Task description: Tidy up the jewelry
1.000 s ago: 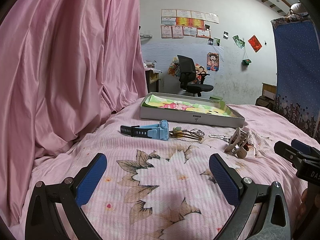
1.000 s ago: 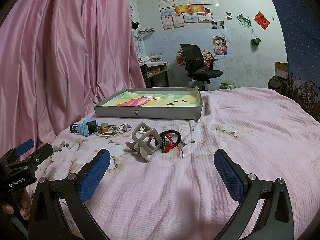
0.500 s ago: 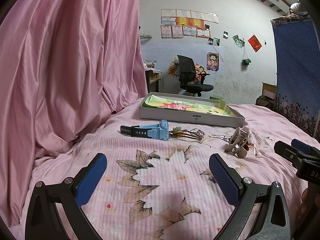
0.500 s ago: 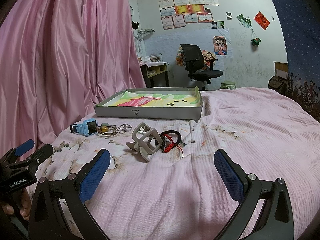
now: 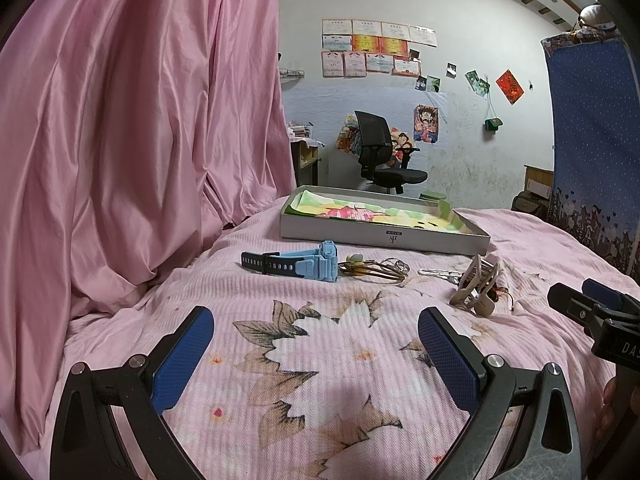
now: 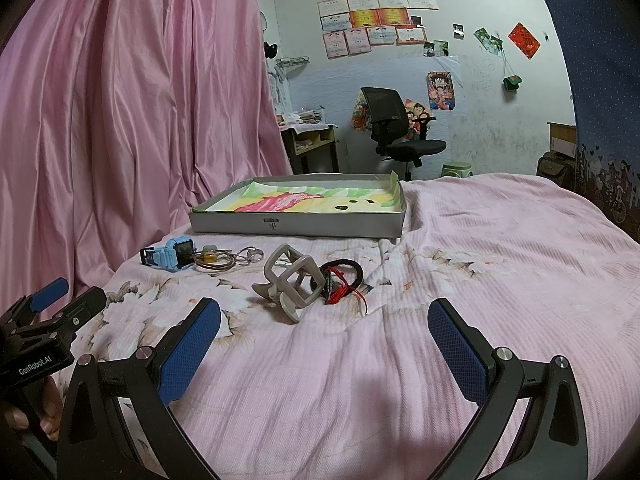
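Observation:
On the pink floral bedspread lie a blue watch (image 5: 304, 266) (image 6: 170, 255), a brown cord bracelet with beads (image 5: 374, 272) (image 6: 214, 261), a silver piece (image 5: 438, 275), a beige hair claw (image 5: 476, 290) (image 6: 292, 280) and a black and red cord bracelet (image 6: 342, 280). Behind them stands a shallow grey tray (image 5: 384, 237) (image 6: 296, 226) lined with colourful paper. My left gripper (image 5: 316, 350) is open, well short of the watch, with nothing in it. My right gripper (image 6: 324, 344) is open in front of the hair claw, also with nothing held.
A pink satin curtain (image 5: 120, 140) hangs along the left of the bed. Beyond the bed are a black office chair (image 5: 380, 152), a small desk (image 6: 312, 144) and a wall with posters. A blue patterned cloth (image 5: 592, 140) hangs at the right.

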The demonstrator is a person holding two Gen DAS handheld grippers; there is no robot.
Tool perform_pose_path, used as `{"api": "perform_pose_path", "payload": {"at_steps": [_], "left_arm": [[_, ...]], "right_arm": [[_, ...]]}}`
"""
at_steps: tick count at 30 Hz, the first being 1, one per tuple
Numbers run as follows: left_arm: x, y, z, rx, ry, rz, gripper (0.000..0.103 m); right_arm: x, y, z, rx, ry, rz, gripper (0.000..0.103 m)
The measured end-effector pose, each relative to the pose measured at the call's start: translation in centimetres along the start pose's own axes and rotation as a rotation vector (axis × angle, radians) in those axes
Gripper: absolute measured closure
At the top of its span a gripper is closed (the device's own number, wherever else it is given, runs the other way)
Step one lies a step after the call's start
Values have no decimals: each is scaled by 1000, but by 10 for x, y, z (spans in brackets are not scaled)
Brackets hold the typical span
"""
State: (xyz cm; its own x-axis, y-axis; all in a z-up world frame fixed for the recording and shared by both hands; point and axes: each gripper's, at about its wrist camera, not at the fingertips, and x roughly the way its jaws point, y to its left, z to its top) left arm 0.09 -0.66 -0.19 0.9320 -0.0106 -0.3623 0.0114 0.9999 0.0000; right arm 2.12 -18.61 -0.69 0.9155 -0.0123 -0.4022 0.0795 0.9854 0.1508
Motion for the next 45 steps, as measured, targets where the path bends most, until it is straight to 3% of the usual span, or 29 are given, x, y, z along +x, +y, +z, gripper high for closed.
{"api": "perform_pose_path", "payload": {"at_steps": [32,38,45], "left_arm": [[8,4,12,11,8,-21,0],[30,10,25,3,38,-19,0],[77,21,45,-45,144,-63,0]], "right_arm": [[3,7,9,-4,14,25,1],[19,10,26,-16,52,94,1],[54,15,41,-44,136,154,1]]}}
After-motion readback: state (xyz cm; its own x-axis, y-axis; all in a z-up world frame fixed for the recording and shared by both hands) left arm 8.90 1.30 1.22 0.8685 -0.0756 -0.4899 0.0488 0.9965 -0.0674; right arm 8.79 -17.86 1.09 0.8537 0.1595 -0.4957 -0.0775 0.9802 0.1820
